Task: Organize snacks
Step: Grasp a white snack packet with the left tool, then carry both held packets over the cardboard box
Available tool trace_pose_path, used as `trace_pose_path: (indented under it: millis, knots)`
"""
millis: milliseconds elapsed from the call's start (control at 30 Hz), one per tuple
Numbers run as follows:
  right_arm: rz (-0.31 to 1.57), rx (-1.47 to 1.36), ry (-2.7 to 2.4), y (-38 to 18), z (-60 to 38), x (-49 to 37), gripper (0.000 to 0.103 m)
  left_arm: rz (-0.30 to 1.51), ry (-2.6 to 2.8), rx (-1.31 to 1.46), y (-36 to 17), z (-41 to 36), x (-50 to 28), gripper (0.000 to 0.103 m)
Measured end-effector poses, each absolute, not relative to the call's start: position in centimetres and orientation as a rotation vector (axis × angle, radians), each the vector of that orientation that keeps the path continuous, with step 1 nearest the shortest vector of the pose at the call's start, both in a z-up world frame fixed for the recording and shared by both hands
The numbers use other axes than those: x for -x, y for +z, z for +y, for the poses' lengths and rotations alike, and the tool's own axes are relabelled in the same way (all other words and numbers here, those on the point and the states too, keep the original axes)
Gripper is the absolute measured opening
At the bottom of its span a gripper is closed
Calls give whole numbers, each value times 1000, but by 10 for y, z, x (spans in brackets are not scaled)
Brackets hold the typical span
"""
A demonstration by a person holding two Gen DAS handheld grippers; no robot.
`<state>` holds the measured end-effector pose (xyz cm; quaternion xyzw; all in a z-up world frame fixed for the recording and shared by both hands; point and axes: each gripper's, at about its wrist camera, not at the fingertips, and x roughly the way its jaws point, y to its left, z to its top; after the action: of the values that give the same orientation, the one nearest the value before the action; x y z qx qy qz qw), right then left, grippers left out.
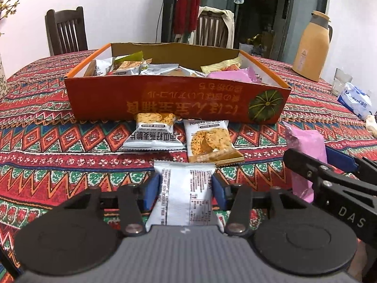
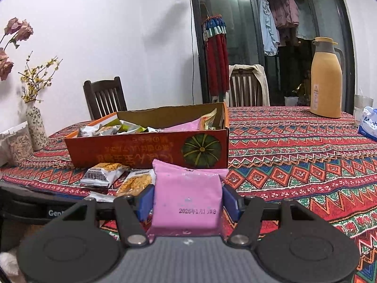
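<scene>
Nearest the lens, a white snack packet (image 1: 185, 193) is pinched across its width between the blue pads of the left gripper (image 1: 186, 186), just above the table (image 1: 47, 127). Likewise, a pink packet (image 2: 187, 198) is clamped by the right gripper (image 2: 187, 200), its sides bowed slightly inward. Both are judged light, soft and crinkly, with brittle contents likely; a gentle hold across the middle, not the sealed ends, is advised, since the film may slip. Two more packets, a white-and-orange one (image 1: 154, 132) and an orange one (image 1: 211, 141), are seen lying on the cloth just before the near wall of the orange box (image 1: 165, 99). Inside the box, mixed packets are heaped loosely, white and green toward its left end, pink and gold toward its right.
</scene>
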<state>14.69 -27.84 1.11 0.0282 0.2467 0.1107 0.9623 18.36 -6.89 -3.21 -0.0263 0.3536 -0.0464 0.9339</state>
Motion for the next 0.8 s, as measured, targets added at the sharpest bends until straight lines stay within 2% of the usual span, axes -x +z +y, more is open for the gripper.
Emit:
trace_pose_path:
  millis: [467, 800]
  knots:
    - [481, -45, 219, 12, -278, -144, 61, 682, -109, 74, -20, -62, -176, 47]
    - [466, -29, 233, 27, -274, -145, 61, 585, -119, 78, 10, -56, -172, 46]
